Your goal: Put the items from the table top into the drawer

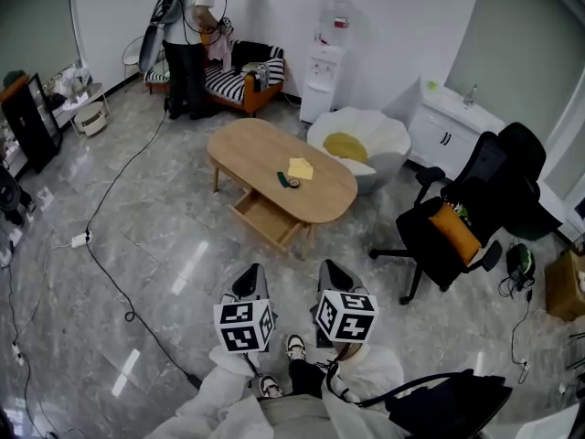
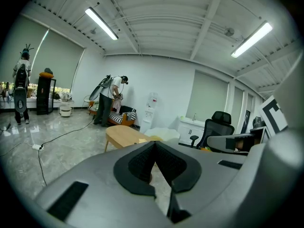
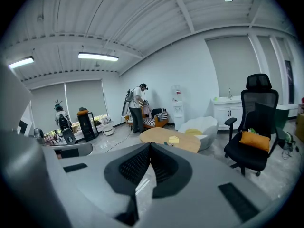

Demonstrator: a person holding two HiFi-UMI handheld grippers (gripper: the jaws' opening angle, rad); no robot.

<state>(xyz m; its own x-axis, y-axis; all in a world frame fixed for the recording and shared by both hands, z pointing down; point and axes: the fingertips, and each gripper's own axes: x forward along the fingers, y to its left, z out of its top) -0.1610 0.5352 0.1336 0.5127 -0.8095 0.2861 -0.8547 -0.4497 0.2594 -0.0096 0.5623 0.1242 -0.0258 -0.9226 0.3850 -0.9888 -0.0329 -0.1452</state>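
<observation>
Progress looks nil: flat yellow square item [image 1: 300, 168] and small dark object [image 1: 288, 181] lie on the oval wooden tabletop [image 1: 256, 149], above its open, seemingly empty wooden drawer [image 1: 265, 220]. Left hand-held gripper [image 1: 253, 277] and right hand-held gripper [image 1: 331, 274], jaws together and empty, are well apart from it.

Matt wooden table [image 1: 247, 149]; glossy tiled floor [image 1: 164, 254].

Room's got a glossy grey tile floor [image 1: 137, 273], white walls [image 1: 384, 26], black office chair [image 1: 422, 238], striped sofa [image 1: 239, 82], water cooler [image 1: 322, 79], tube lights [image 2: 101, 23] overhead.
</observation>
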